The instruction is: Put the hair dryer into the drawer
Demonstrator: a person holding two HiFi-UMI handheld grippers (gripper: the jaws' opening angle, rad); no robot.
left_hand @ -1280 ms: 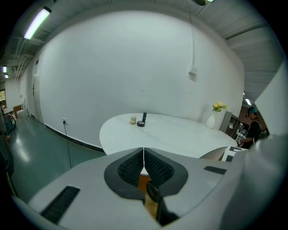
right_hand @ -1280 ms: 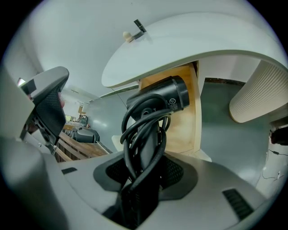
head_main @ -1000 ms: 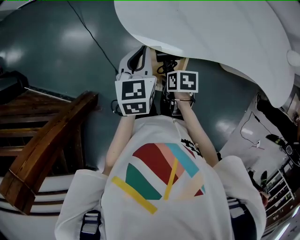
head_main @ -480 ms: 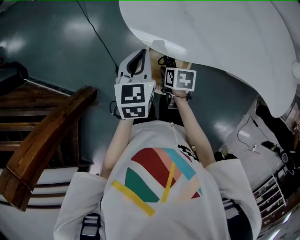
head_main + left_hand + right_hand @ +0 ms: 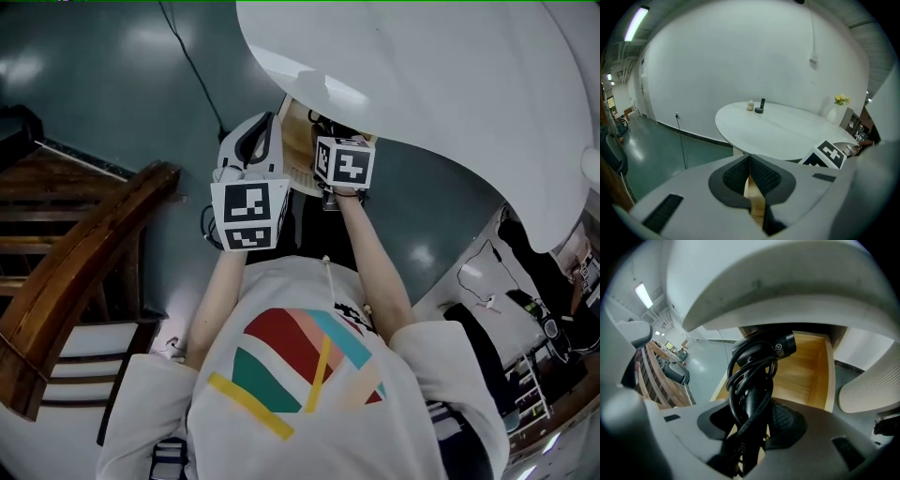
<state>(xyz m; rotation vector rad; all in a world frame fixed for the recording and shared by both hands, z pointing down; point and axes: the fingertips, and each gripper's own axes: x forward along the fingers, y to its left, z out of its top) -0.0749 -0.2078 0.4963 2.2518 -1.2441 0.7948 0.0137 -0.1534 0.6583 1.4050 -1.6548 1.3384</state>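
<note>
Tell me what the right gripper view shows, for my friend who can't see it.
The right gripper holds a black hair dryer by its handle, with the cord looped around it. Behind it is an open wooden drawer under a white table.

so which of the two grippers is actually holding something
The right gripper: its jaws grip the black hair dryer over the open wooden drawer. The left gripper has its jaws together, nothing between them.
</note>
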